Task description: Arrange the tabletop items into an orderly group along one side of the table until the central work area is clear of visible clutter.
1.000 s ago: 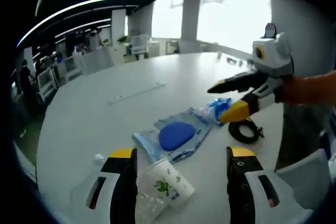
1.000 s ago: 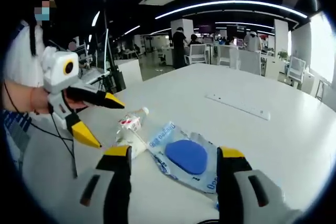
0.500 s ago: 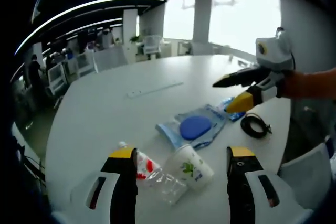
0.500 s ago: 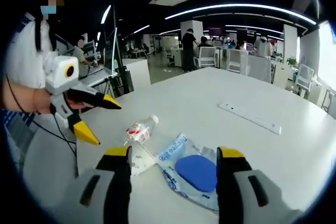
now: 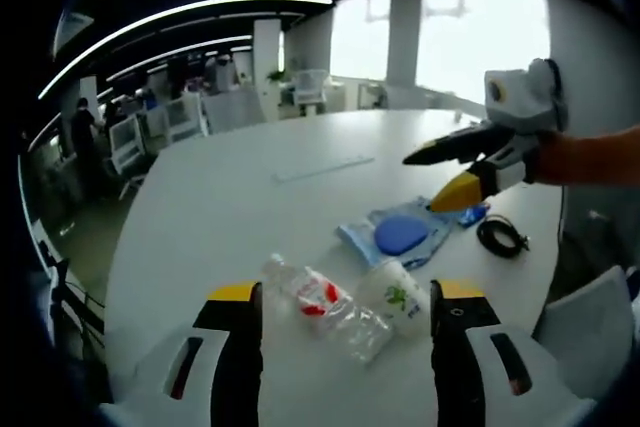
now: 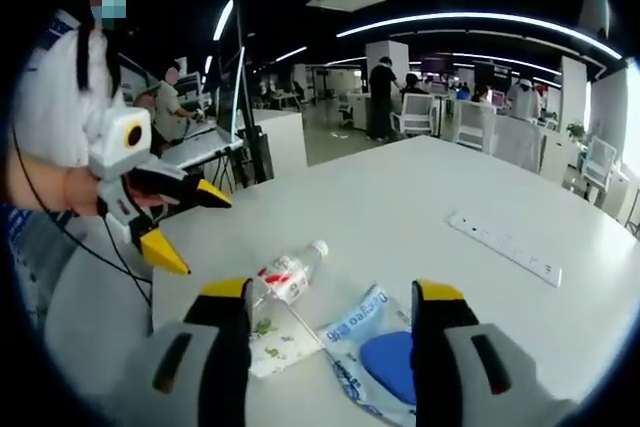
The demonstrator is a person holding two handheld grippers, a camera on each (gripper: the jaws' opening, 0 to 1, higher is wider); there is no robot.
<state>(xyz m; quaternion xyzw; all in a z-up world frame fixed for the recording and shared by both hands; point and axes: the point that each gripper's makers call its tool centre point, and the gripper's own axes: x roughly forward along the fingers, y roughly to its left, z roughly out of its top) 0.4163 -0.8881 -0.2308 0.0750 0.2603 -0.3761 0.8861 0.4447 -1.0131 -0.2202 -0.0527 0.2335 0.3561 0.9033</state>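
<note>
Presently both grippers held above counter (image 5: 200, 217), left gripper (image 5: 345, 367) and right gripper (image 6: 330, 362) fingers spread wide, nothing held | black cable coil (image 5: 502, 237) seen in left gripper view.

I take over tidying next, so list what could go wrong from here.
1. The bottle lies on its side against the cup; nudging either could roll it toward the table's edge.
2. The plastic bag is limp; a claw may pinch only film.
3. Both open claws, left and right, hover close and might collide.
</note>
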